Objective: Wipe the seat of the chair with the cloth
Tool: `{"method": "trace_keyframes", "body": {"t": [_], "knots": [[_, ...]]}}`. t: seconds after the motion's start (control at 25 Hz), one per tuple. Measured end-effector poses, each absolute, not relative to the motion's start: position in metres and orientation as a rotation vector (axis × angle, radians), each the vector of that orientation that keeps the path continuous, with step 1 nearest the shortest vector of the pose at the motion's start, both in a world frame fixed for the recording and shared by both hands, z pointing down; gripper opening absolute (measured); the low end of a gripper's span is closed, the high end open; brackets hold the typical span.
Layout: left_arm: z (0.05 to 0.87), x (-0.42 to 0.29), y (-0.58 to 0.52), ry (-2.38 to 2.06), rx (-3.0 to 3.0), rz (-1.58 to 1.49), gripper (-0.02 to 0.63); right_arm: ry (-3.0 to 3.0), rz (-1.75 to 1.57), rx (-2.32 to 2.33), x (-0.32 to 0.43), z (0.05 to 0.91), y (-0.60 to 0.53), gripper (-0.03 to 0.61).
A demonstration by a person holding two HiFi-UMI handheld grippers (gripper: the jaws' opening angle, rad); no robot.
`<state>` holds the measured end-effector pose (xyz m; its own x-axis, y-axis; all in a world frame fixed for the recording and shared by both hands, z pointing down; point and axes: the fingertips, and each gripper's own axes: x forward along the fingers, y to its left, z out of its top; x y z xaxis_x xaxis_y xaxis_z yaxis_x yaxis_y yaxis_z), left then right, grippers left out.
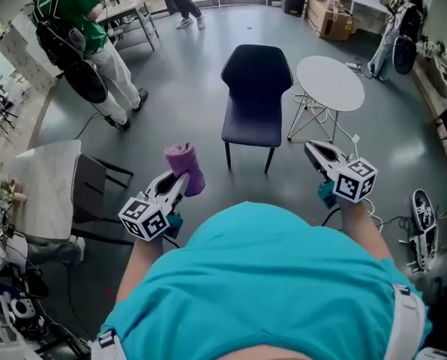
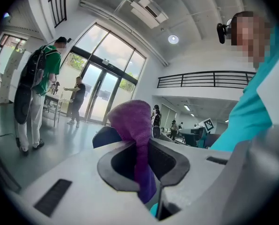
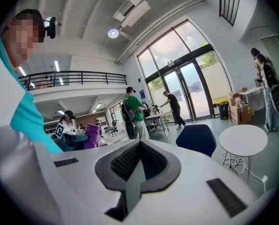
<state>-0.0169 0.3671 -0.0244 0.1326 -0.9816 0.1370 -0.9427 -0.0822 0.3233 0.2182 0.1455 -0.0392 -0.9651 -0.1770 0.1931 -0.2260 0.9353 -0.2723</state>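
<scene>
A dark blue chair [image 1: 256, 96] stands on the grey floor ahead of me, its seat bare. My left gripper [image 1: 180, 181] is shut on a rolled purple cloth [image 1: 184, 166], held in the air short of the chair's near left side. In the left gripper view the cloth [image 2: 134, 125] bulges up from between the pads, with the chair [image 2: 106, 136] behind it. My right gripper [image 1: 312, 149] hovers to the right of the chair's front legs, jaws shut and holding nothing. The right gripper view shows the chair [image 3: 199, 138] and the cloth [image 3: 91, 136].
A round white table [image 1: 330, 82] on wire legs stands right beside the chair. A pale-topped table [image 1: 47, 186] with a dark chair is at my left. A person in green [image 1: 85, 40] stands at far left. Cables and a device [image 1: 422, 220] lie on the floor at right.
</scene>
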Motion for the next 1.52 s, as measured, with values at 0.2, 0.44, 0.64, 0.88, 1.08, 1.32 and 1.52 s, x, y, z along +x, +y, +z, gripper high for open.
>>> {"method": "trace_keyframes", "body": {"t": [0.2, 0.44, 0.64, 0.88, 1.08, 1.32, 1.52], "knots": [[-0.041, 0.004, 0.278, -1.877, 2.07, -0.186, 0.052, -2.921, 0.43, 0.214, 0.228, -0.04, 0.07, -0.009], [-0.034, 0.026, 0.205, -1.823, 2.077, -0.073, 0.052, -2.911, 0.522, 0.215, 0.246, -0.019, 0.007, -0.009], [-0.029, 0.005, 0.156, -1.773, 2.091, -0.048, 0.052, -2.876, 0.606, 0.284, 0.241, 0.002, -0.029, -0.009], [-0.001, -0.057, 0.108, -1.671, 2.154, -0.041, 0.052, -2.872, 0.566, 0.393, 0.193, 0.007, -0.058, -0.009], [0.009, -0.148, 0.058, -1.567, 2.19, -0.021, 0.052, -2.896, 0.63, 0.561, 0.12, -0.007, -0.088, -0.009], [0.032, -0.215, 0.001, -1.459, 2.244, 0.111, 0.052, -2.856, 0.652, 0.717, 0.063, -0.004, -0.124, -0.009], [0.078, -0.238, -0.041, -1.442, 2.193, 0.231, 0.052, -2.823, 0.58, 0.776, 0.037, 0.015, -0.163, -0.009]]}}
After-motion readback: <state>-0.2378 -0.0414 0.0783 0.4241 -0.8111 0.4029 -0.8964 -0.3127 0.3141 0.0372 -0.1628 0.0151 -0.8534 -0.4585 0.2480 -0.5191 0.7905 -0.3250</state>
